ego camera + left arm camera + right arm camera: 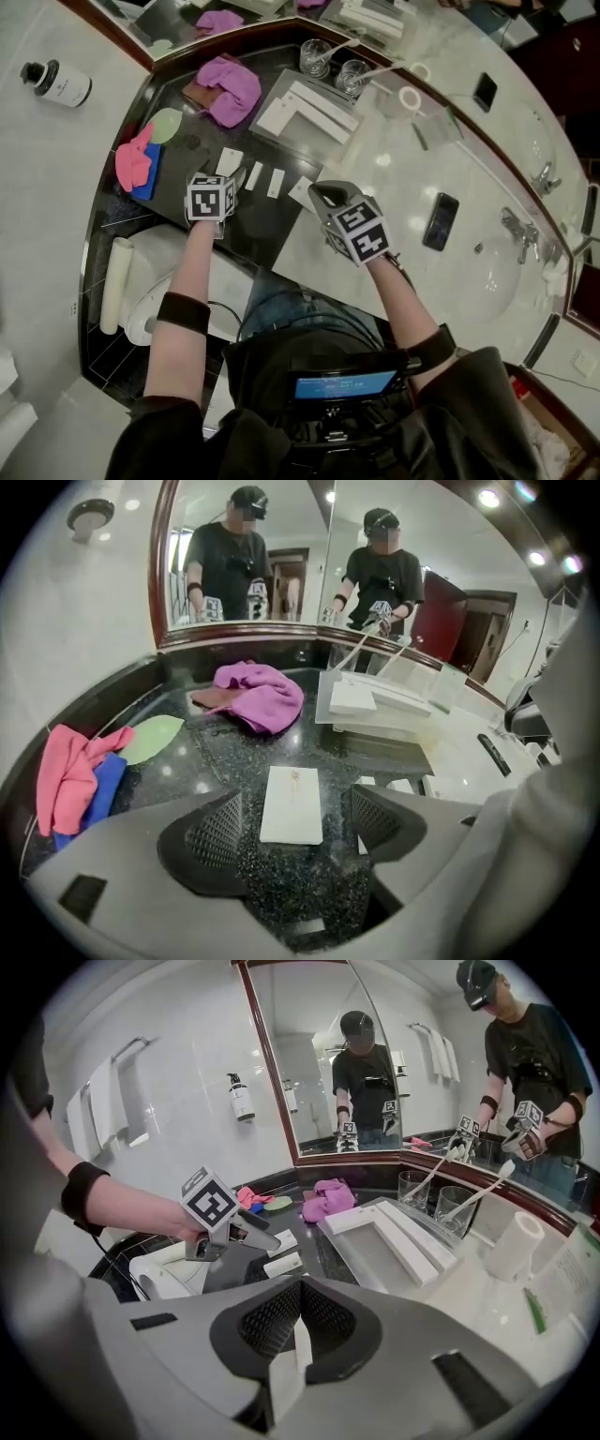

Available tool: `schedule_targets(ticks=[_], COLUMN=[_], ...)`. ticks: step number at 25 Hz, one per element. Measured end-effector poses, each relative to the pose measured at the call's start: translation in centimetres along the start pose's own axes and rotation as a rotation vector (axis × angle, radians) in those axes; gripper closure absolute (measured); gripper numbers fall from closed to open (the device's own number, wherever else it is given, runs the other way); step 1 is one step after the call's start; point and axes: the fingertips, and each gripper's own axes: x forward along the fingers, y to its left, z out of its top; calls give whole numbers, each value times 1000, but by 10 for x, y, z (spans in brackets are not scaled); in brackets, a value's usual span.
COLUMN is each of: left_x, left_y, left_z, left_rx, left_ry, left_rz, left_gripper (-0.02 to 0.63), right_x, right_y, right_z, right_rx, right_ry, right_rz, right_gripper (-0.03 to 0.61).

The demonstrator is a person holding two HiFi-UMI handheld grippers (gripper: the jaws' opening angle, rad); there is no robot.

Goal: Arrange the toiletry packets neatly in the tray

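Left claw [298, 827] is hanging wide open over the black granite counter [216, 761], its pads touching nothing. A flat white packet [292, 803] is lying on the stone between the spread jaws, square to them, with bare granite showing on either side of it.

Right claw [298, 1321] is sitting closed on a thin white packet [289, 1372], which is standing edge-on between the pads and sticking out behind them toward the camera. Just beyond it, two more packets [283, 1264] are lying apart from each other on the dark stone, near the left claw.

Past the packets a strip of open granite is running up to the clear tray [380, 1251]. White boxes [441, 1232] are lying along the tray's far end and one long side, and its middle is standing bare. In the left gripper view a magenta cloth [258, 696] is bunching just beside the tray's left edge. Pink and blue cloths [70, 775] and a pale green leaf shape [150, 740] are crowding the counter's curved left rim — well apart from the packets.

Behind the tray, two glasses [412, 1190] are standing near the wood-framed mirror [244, 555] that is closing off the back.
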Motion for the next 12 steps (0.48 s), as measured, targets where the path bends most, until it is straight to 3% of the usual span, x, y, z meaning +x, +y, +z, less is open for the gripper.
schedule_targets(ticks=[8, 12], left_x=[28, 28], left_y=[3, 7], left_z=[-10, -12], left_rx=[57, 59], left_ry=[65, 94], left_rz=[-21, 19], left_gripper=[256, 290], right_x=[24, 27], right_y=[1, -1], right_z=[-3, -4], right_rx=[16, 27], right_ry=[34, 39], right_rz=[8, 6], right_gripper=[572, 572])
